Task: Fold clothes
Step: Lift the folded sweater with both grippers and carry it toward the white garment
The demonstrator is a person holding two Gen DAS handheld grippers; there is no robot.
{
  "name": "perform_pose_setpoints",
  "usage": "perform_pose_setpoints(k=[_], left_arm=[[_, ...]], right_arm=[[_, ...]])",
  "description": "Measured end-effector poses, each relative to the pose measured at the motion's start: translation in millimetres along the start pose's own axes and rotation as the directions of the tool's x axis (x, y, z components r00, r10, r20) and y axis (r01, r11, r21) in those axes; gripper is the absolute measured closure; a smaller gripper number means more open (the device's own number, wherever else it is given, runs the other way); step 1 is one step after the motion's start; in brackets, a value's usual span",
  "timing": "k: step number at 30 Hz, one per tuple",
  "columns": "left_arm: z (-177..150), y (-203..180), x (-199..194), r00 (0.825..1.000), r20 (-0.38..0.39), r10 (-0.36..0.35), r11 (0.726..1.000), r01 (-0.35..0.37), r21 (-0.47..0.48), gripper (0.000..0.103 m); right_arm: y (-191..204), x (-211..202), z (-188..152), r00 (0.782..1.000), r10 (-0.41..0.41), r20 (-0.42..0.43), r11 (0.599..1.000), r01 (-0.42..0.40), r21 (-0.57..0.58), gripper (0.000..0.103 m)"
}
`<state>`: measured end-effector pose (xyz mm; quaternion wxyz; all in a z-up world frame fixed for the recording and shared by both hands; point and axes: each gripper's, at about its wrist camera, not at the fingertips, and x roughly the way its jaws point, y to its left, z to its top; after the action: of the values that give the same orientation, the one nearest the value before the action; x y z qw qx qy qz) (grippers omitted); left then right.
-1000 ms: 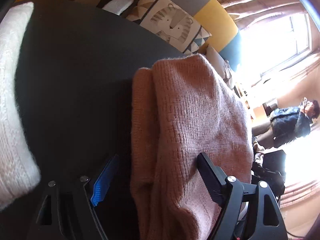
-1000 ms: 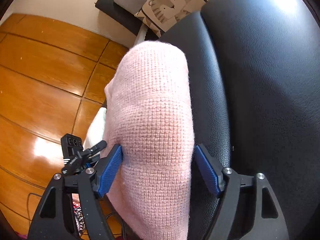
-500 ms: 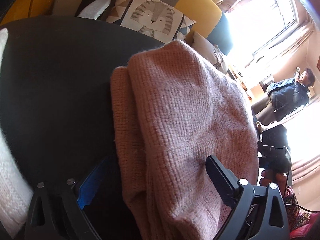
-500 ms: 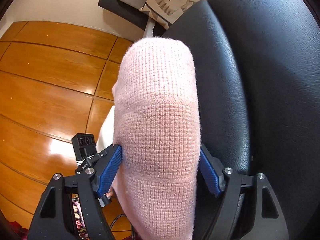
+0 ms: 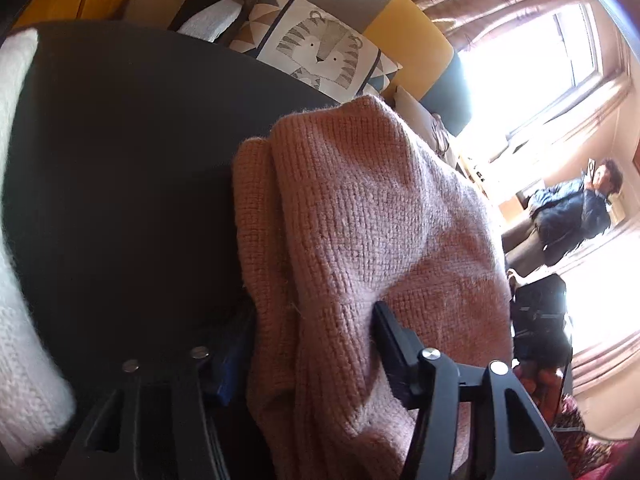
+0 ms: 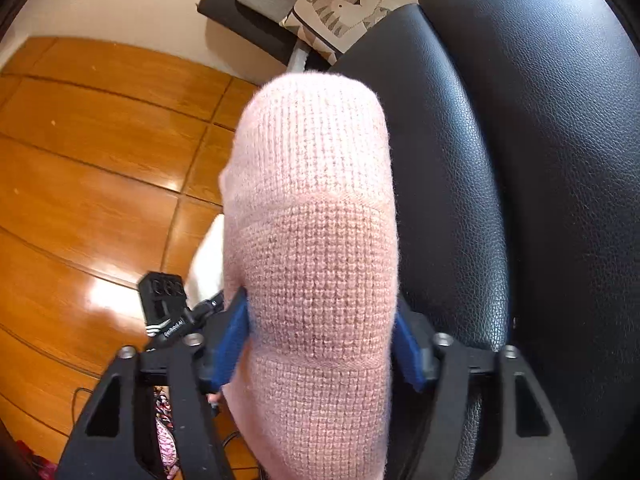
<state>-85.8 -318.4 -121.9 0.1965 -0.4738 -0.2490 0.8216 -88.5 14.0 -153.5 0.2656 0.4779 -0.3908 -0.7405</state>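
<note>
A pink knitted sweater (image 5: 360, 240) is bunched in thick folds between the jaws of my left gripper (image 5: 308, 344), which is shut on it above the black leather seat (image 5: 120, 160). The same pink sweater (image 6: 316, 240) fills the right wrist view, and my right gripper (image 6: 320, 336) is shut on a thick fold of it, its blue pads (image 6: 234, 332) pressed into both sides. The sweater hangs over the seat's edge (image 6: 452, 200). A white knitted garment (image 5: 16, 320) lies at the far left of the seat.
A tiger-print cushion (image 5: 320, 52) and a yellow and grey backrest (image 5: 412, 28) stand behind the seat. A wooden floor (image 6: 100, 160) lies beside it. A person (image 5: 572, 208) stands by a bright window. The other gripper's camera unit (image 6: 162, 296) shows below the sweater.
My left gripper's jaws have closed in on the sweater folds. The left view has shifted, and the white garment shows larger again. My right gripper stays shut on the sweater, little moved.
</note>
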Motion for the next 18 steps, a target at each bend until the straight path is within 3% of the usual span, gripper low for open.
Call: perform_pose_setpoints(k=[1, 6, 18], left_arm=[[-1, 1, 1, 1.0, 0.002, -0.007, 1.0, 0.007, -0.001, 0.057], [-8, 2, -1, 0.999, 0.039, -0.016, 1.0, 0.016, -0.013, 0.068], [-15, -47, -31, 0.993, 0.118, -0.007, 0.993, -0.007, 0.118, 0.074]], right_arm=[[1, 1, -1, 1.0, -0.007, 0.003, 1.0, 0.007, -0.001, 0.045], [14, -1, -5, 0.998, -0.048, 0.03, 0.999, 0.049, -0.021, 0.053], [49, -28, -5, 0.997, -0.031, 0.076, 0.993, 0.04, -0.115, 0.057]])
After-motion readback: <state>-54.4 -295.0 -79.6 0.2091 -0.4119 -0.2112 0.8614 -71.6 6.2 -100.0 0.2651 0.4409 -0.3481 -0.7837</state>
